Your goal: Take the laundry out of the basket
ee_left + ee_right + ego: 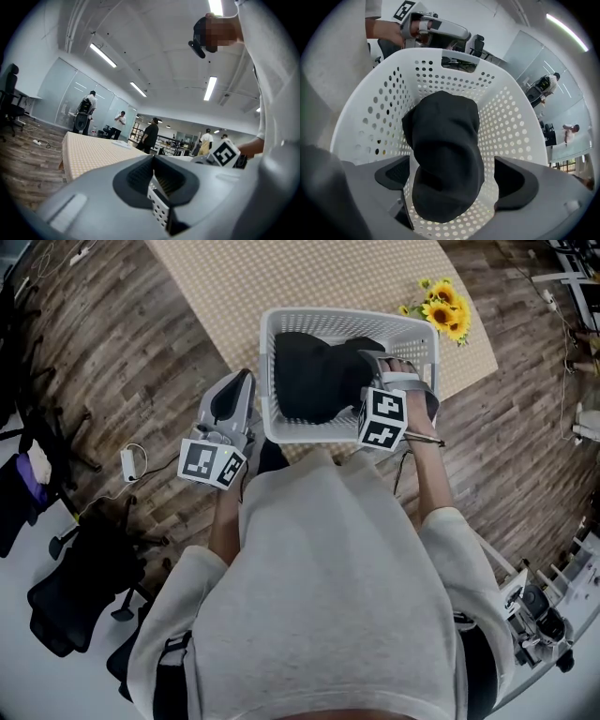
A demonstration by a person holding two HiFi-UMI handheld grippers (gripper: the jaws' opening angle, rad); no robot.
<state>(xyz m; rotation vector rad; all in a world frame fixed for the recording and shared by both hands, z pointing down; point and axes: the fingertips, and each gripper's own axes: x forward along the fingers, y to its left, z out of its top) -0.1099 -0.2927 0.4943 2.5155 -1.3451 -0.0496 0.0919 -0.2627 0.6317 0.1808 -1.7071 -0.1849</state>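
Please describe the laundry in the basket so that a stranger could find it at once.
Find the large beige checked surface; a white perforated plastic basket sits at its near corner. Inside lies a crumpled black cloth, the only dark thing in it.
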